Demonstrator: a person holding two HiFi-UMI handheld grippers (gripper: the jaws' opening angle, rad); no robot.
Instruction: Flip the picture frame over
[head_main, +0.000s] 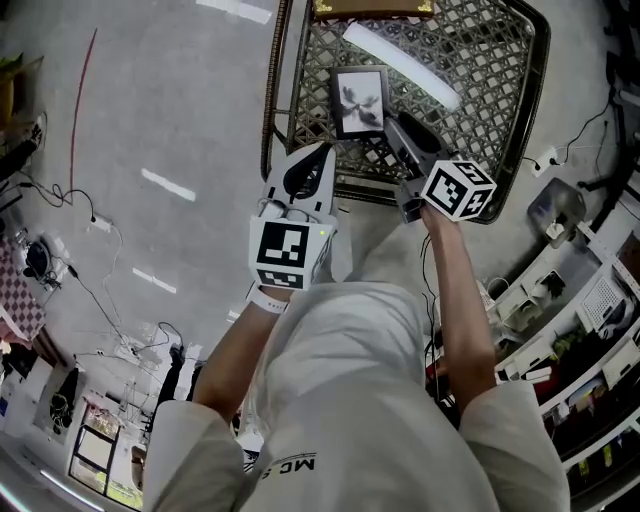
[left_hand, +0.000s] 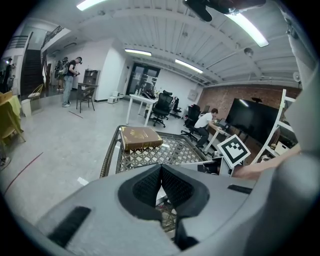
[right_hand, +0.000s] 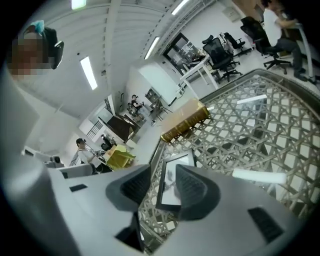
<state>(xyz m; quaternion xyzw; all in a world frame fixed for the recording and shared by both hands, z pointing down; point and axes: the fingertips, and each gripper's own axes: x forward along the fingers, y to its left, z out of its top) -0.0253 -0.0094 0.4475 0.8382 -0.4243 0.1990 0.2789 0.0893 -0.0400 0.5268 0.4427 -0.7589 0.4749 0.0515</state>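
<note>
The picture frame (head_main: 360, 100) lay flat on the table (head_main: 490, 90), toward its near edge and left of the middle, with the book (head_main: 372, 8) behind it at the far edge. Your right gripper (head_main: 393, 126) was at the frame's near right corner, and the frame's near end sat between its parted fingers (right_hand: 192, 187) (contact could not be told). Your left gripper (head_main: 312, 165) was further left, over the table's near left corner, apart from the frame.
</note>
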